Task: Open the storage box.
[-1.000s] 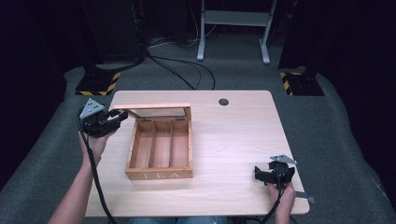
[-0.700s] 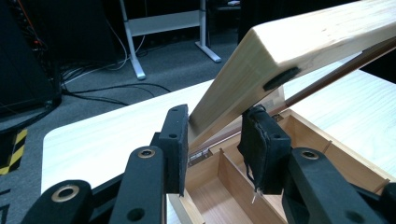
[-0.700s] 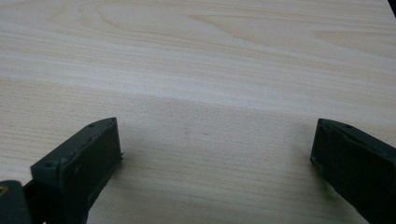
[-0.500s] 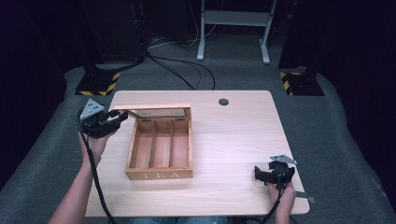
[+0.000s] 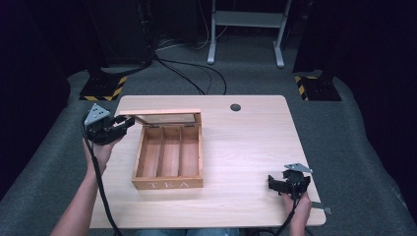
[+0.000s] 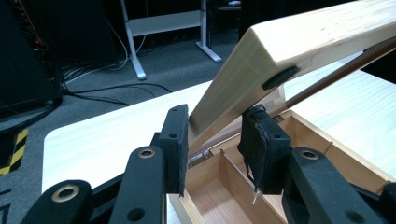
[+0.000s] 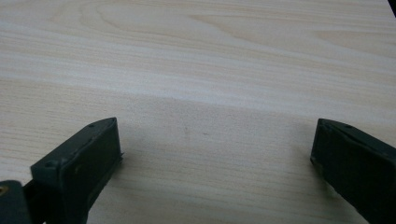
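- Our left gripper [image 6: 212,154] clamps the raised lid [image 6: 299,56] of the tea box [image 5: 169,157].
- Our right gripper [image 7: 212,158] rests open over the bare surface [image 7: 210,60].

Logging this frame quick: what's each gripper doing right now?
Left gripper: closed on the corner of the tea box lid, holding it raised.
Right gripper: open, holding nothing, above bare table.

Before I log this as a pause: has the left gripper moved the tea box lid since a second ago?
No. The left gripper holds the lid at the same tilt over the tea box.
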`<state>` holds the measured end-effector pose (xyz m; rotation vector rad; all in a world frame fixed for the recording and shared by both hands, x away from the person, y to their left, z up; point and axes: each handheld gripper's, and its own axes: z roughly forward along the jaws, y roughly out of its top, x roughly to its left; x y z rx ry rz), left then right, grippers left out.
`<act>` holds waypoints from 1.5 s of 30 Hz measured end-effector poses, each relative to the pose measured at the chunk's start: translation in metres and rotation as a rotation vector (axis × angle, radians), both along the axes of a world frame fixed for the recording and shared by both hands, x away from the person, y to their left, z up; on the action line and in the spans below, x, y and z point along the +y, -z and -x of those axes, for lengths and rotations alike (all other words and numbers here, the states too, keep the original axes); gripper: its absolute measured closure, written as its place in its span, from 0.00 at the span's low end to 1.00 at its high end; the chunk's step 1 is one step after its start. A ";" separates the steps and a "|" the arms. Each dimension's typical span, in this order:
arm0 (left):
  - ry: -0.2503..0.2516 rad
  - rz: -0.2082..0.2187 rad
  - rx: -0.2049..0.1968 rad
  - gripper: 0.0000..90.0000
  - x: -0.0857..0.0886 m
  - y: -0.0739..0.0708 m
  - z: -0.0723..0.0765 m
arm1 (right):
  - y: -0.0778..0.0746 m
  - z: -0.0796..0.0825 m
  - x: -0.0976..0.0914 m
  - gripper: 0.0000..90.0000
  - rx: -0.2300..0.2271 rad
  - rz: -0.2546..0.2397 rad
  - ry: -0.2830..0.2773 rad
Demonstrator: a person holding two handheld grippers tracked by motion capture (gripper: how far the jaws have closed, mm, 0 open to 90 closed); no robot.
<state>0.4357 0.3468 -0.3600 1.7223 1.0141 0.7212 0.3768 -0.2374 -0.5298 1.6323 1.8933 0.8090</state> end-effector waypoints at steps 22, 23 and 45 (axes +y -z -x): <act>0.002 -0.006 0.002 0.69 0.000 0.000 0.000 | 0.000 0.000 0.000 0.01 0.000 0.000 0.000; 0.002 -0.005 0.003 0.69 0.000 0.000 0.001 | 0.000 0.000 0.000 0.01 0.000 0.000 0.000; 0.007 -0.030 -0.004 0.69 -0.001 0.006 0.011 | 0.000 0.000 0.000 0.01 0.000 0.000 0.000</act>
